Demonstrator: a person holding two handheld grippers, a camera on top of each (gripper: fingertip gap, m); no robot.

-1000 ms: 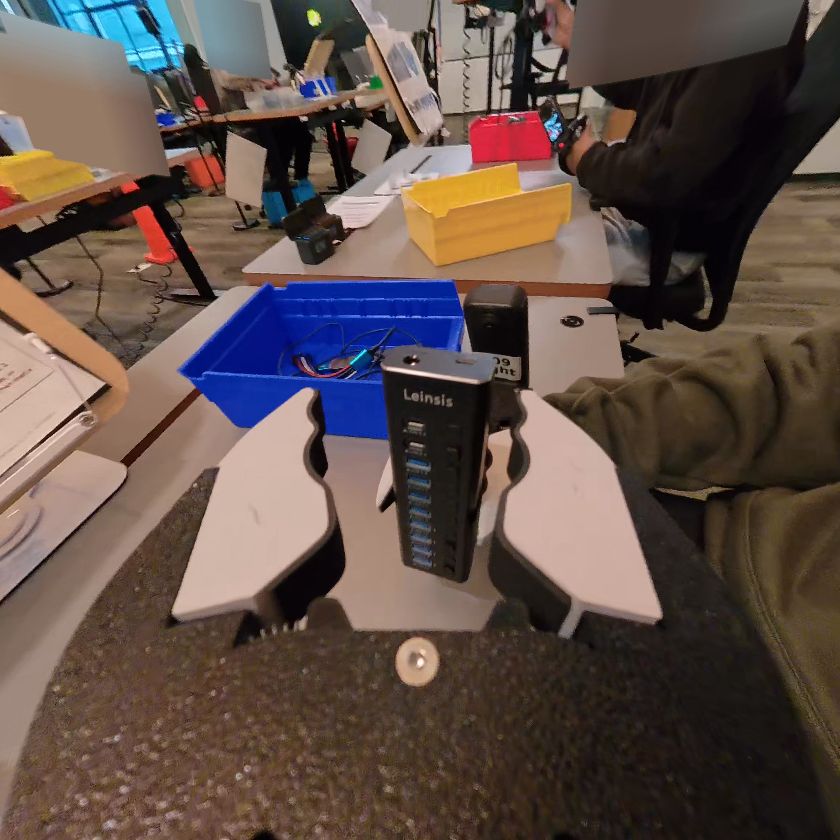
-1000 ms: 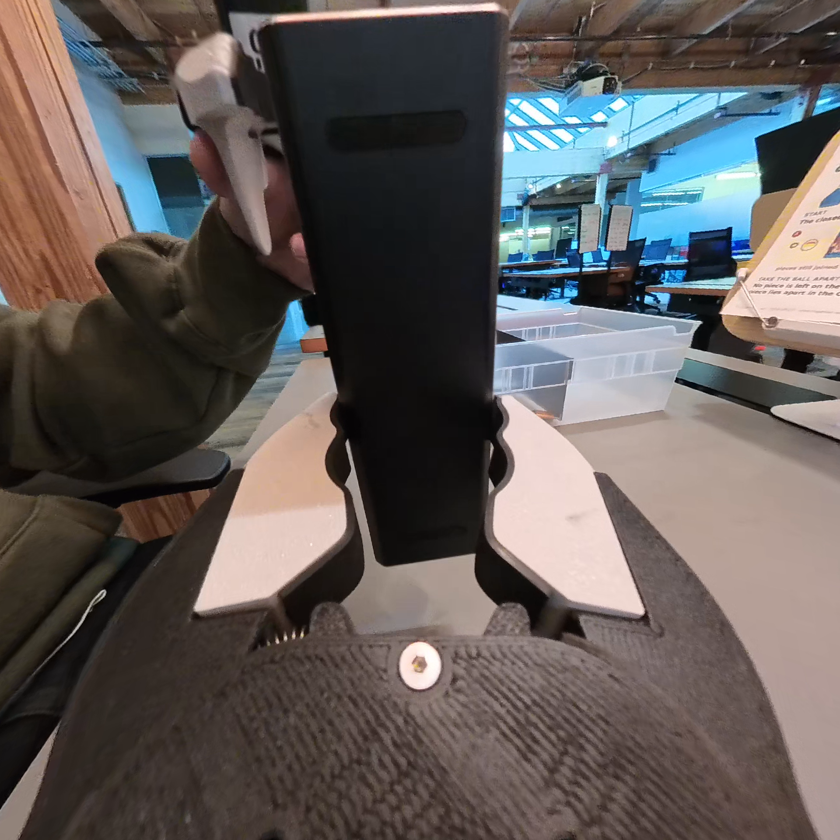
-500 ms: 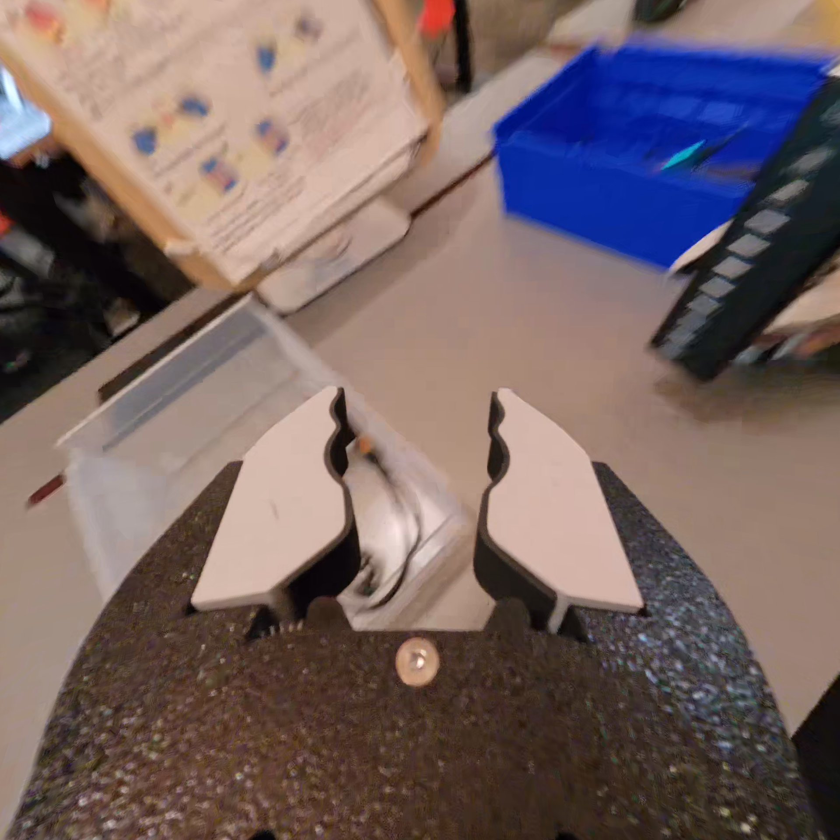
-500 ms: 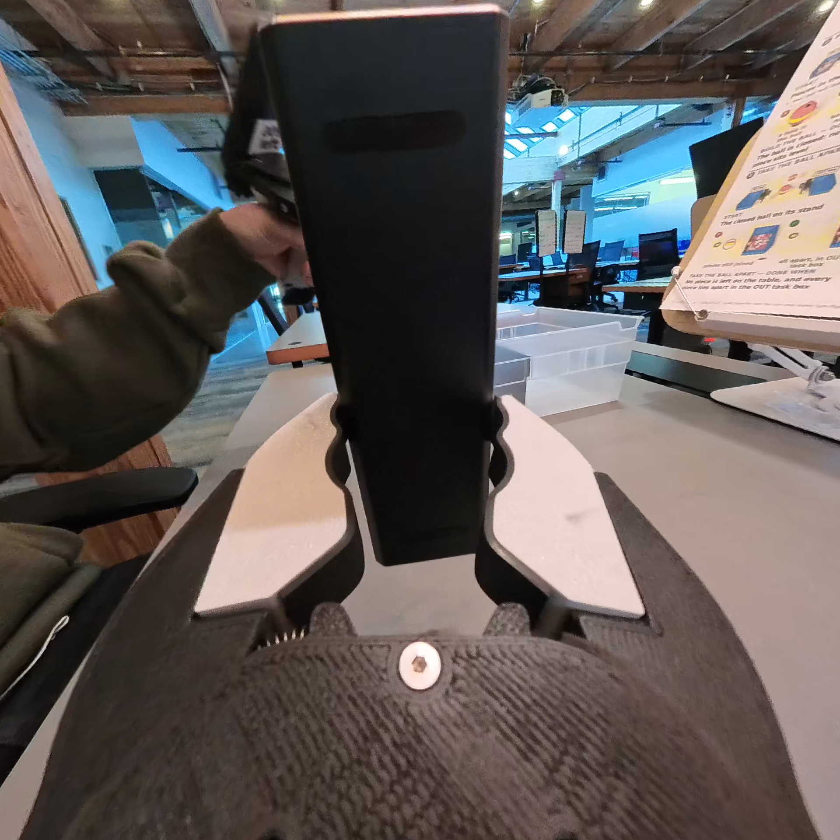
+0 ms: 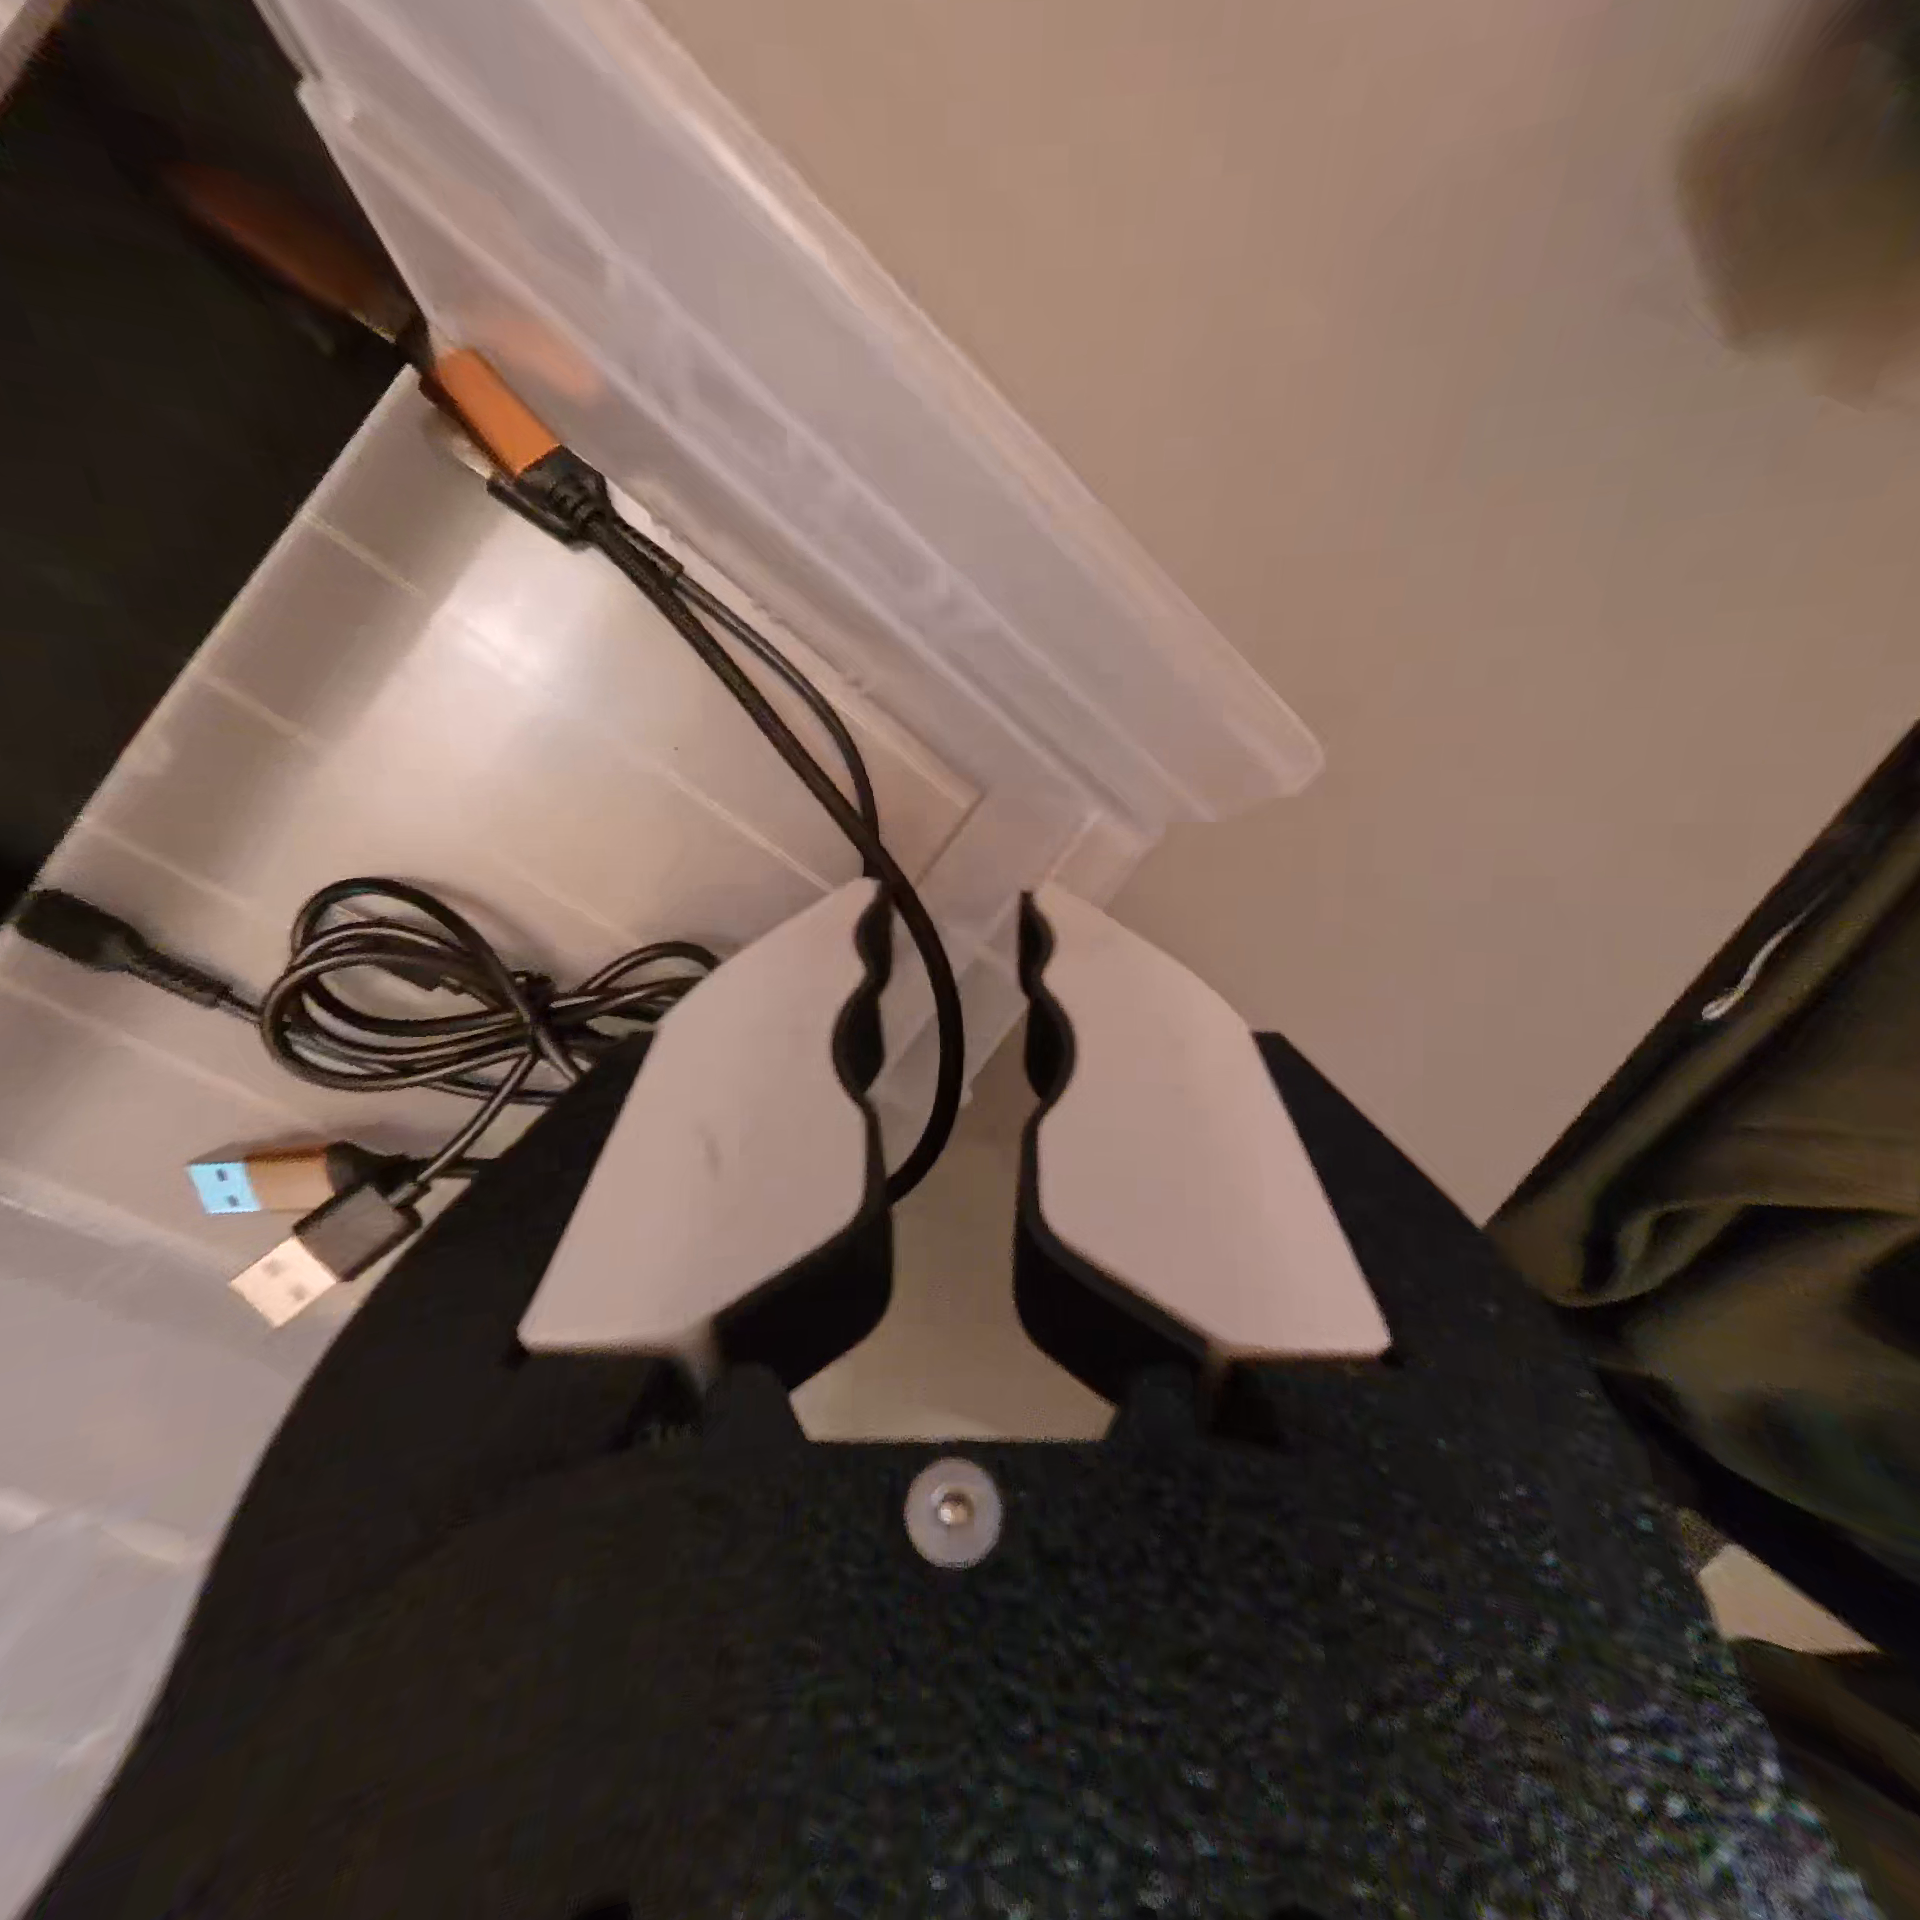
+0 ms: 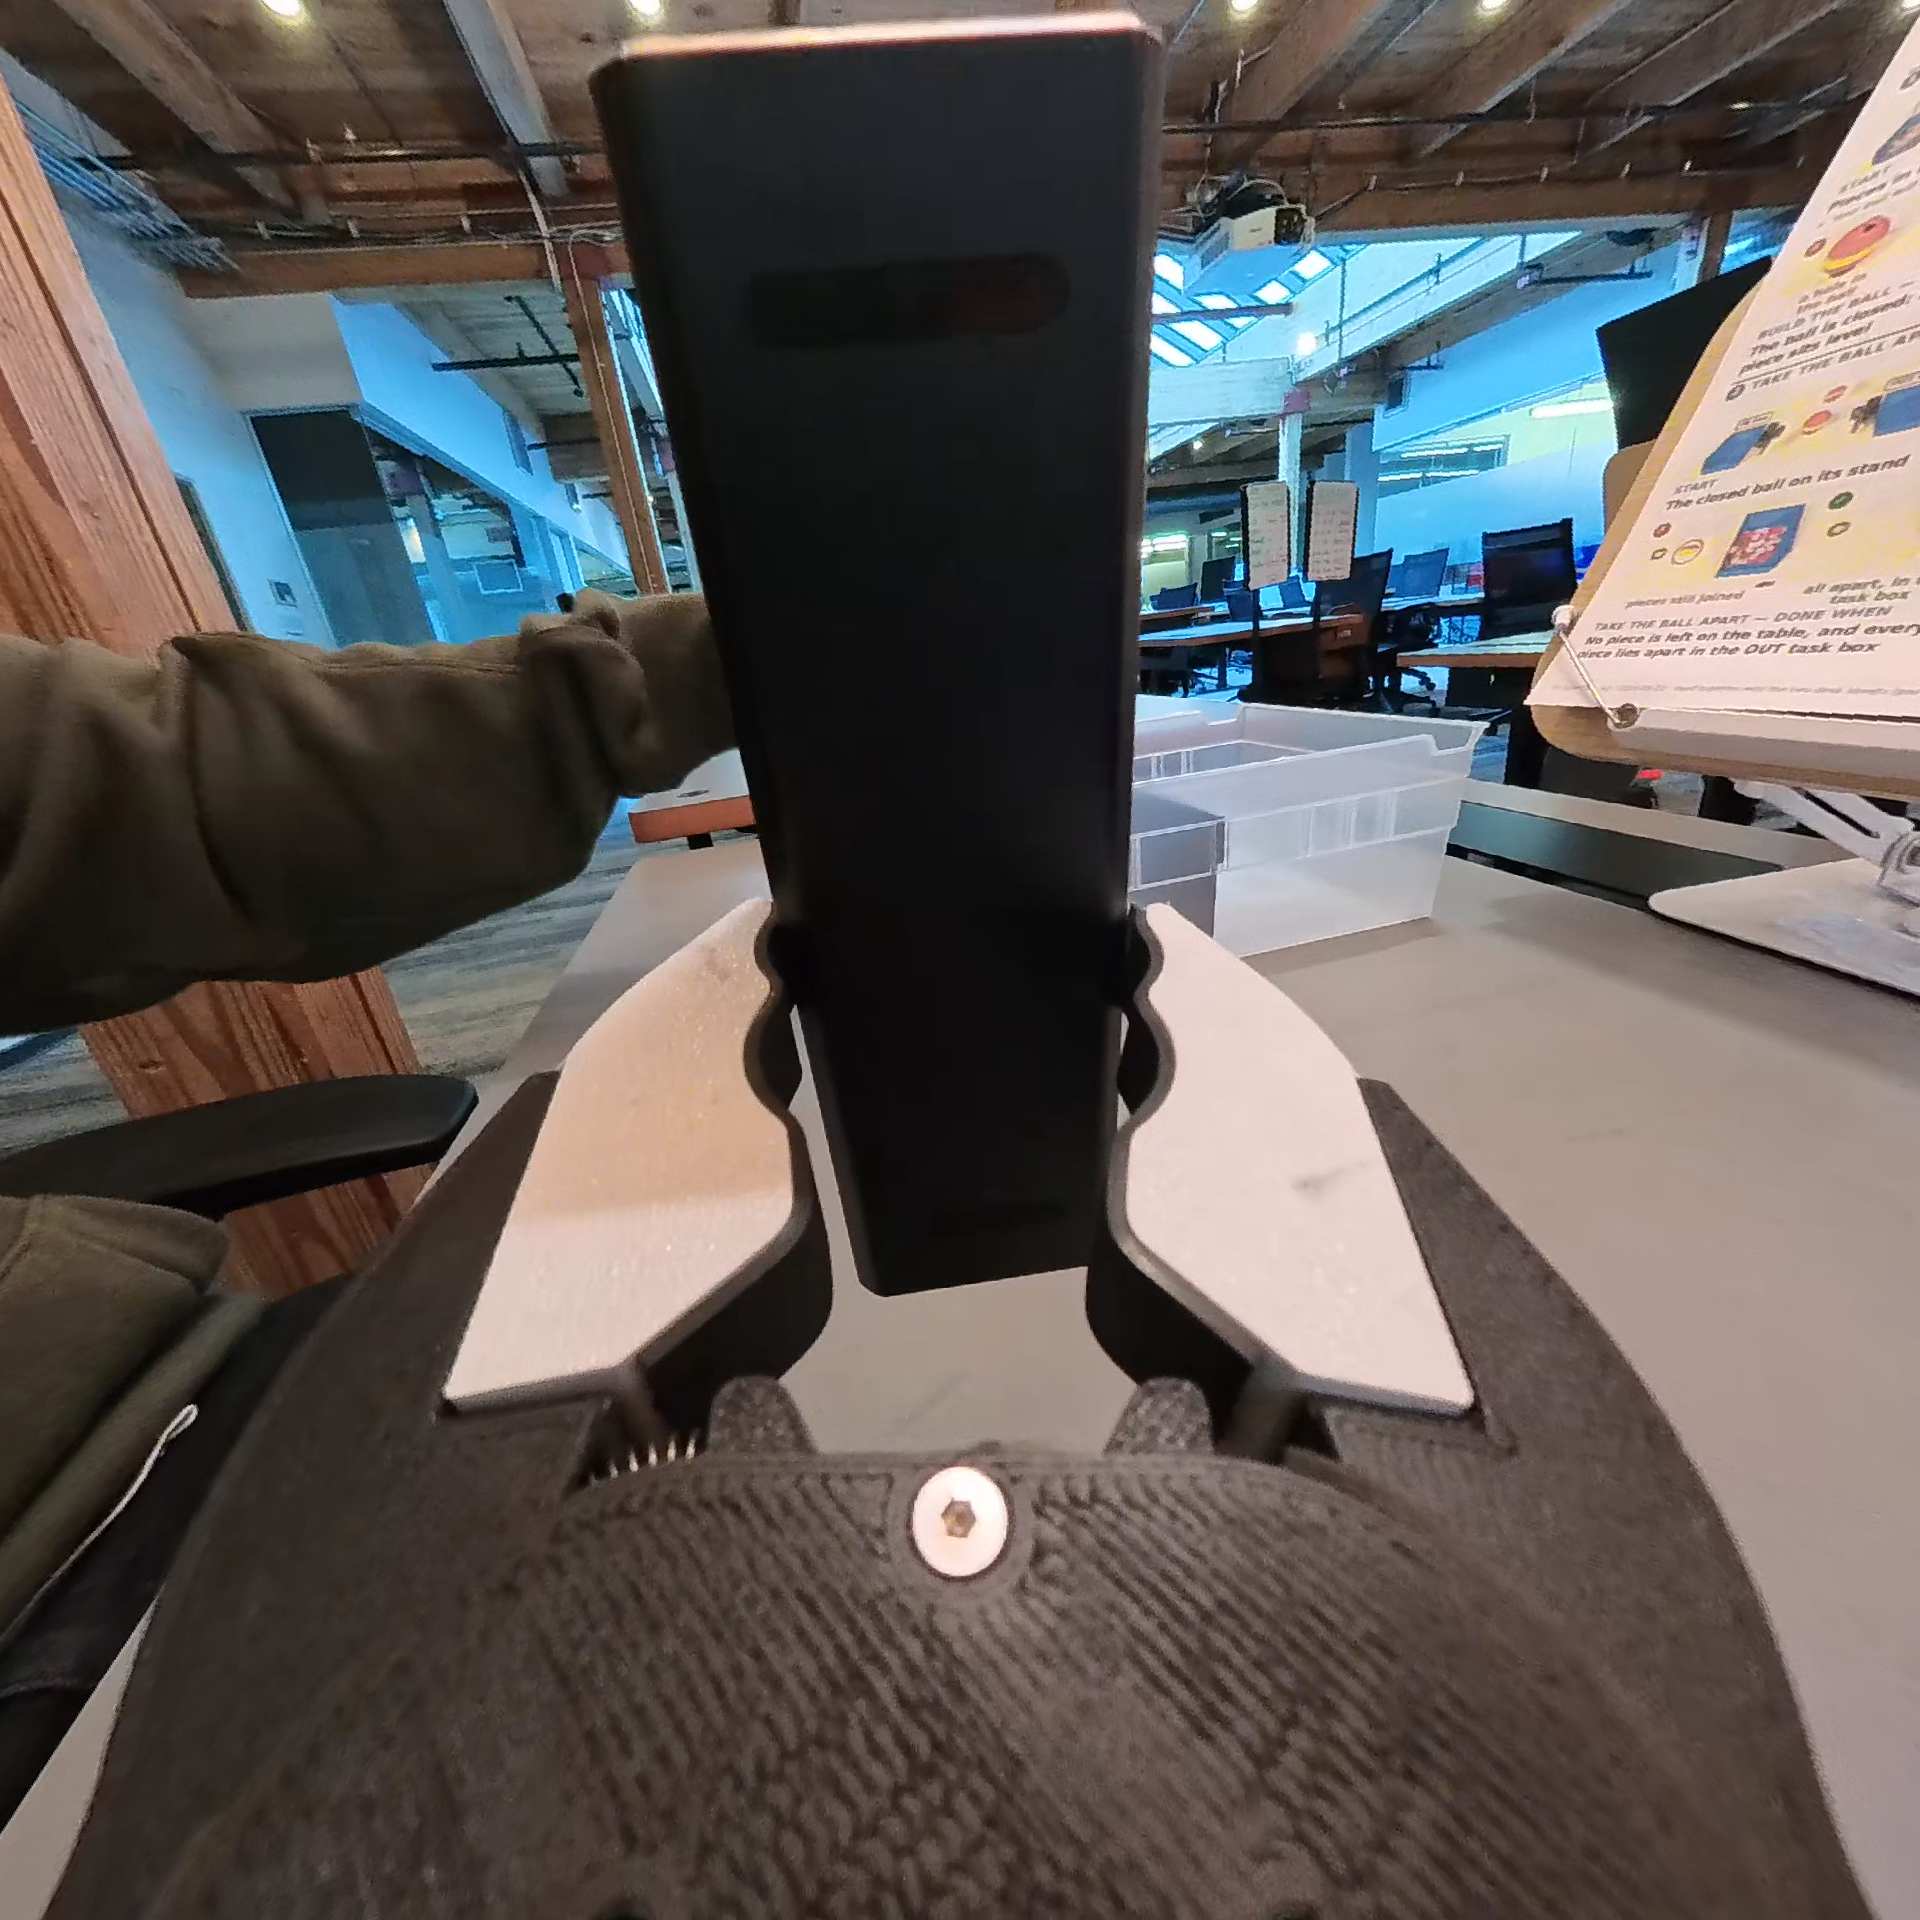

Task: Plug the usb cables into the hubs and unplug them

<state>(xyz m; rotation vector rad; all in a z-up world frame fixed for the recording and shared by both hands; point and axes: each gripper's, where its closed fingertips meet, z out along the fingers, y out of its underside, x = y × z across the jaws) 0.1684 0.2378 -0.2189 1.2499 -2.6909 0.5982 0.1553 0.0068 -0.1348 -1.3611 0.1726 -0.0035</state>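
Note:
My right gripper is shut on a tall black USB hub, held upright above the grey table with its plain back toward the camera. My left gripper is open and points down into a clear plastic bin. In the bin lie black USB cables: a coiled bundle, a copper plug with a blue insert, a grey plug and a copper connector by the bin wall. One black cable runs under and between the open fingers. The hub is out of the left wrist view.
The clear bin stands on the table beyond the hub. A paper instruction board on a stand is at the right. An olive sleeve reaches across behind the hub. A wooden post and a chair armrest are at the left.
My left gripper has swung away from the hub, left and down, over the clear bin with the cables, and its jaws have narrowed a little. My right gripper keeps holding the hub upright.

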